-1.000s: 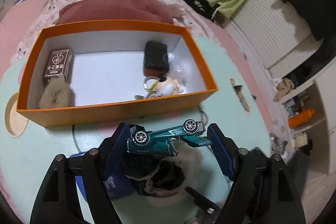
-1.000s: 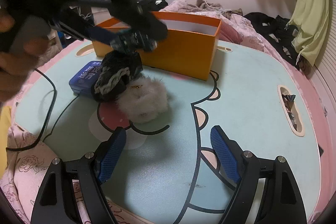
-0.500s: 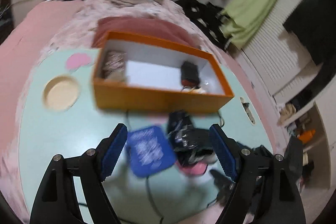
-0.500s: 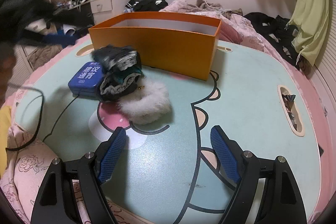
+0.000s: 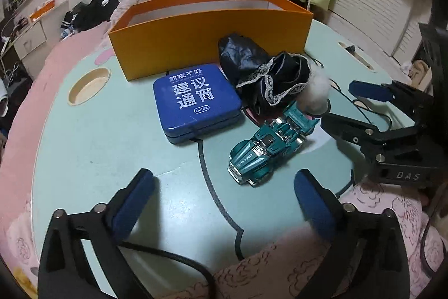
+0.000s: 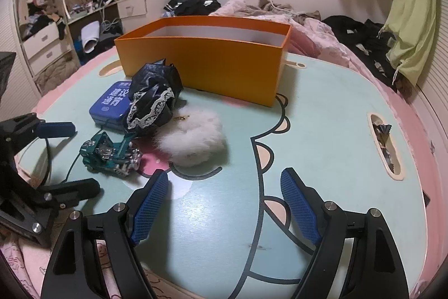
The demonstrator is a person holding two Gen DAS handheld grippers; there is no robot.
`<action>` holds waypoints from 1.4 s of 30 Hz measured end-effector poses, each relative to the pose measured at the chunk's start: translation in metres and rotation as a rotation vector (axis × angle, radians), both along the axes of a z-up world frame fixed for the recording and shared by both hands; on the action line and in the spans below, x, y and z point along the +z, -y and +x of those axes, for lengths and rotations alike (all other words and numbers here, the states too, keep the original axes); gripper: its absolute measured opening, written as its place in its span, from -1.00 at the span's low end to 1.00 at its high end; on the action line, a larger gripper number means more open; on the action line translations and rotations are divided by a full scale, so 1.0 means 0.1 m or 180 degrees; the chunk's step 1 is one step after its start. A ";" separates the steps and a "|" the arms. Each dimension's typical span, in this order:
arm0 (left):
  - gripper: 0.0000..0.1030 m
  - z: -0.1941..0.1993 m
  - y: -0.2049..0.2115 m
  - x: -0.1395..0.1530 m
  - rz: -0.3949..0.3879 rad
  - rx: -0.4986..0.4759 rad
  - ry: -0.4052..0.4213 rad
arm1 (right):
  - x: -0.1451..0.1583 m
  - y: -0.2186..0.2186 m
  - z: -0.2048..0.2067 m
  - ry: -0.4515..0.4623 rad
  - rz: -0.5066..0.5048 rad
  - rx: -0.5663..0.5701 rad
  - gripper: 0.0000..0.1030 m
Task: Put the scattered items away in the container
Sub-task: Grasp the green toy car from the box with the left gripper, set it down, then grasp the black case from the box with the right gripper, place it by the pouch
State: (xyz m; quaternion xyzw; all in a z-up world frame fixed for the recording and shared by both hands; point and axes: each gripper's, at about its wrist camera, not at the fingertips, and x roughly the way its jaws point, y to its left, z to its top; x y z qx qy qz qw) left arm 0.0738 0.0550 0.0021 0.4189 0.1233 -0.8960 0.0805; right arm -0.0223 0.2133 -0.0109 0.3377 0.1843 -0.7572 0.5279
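Left gripper [image 5: 224, 187], jaws just opened wide and empty, and right gripper [image 6: 224, 206], jaws apart and empty, over table [image 6: 322, 116]; car [image 5: 268, 147] beside tin [image 5: 196, 100], outside box [image 5: 210, 38].

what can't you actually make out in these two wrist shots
- Inside of the orange cardboard box: both views, its near wall hides the floor and any contents.
- Blue tin with white lettering: right wrist view, partly covered by the black lace-trimmed cloth.
- Fluffy white pompom: left wrist view, mostly behind that cloth.
- Shelf clutter: right wrist view, too small.
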 end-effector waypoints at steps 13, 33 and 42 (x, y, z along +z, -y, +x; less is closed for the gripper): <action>0.99 0.05 -0.01 -0.04 -0.0015 0.0159 -0.0093 | 0.97 0.63 -0.32 0.0256 -0.0357 0.0186 -0.03; 0.99 0.06 0.03 -0.04 -0.0007 0.0177 -0.0139 | 0.25 2.41 -1.02 0.0138 0.1886 -0.0242 -0.22; 0.99 0.07 -0.01 -0.03 -0.0007 0.0187 -0.0155 | 1.07 1.75 -0.85 0.0462 0.0564 0.0048 -0.27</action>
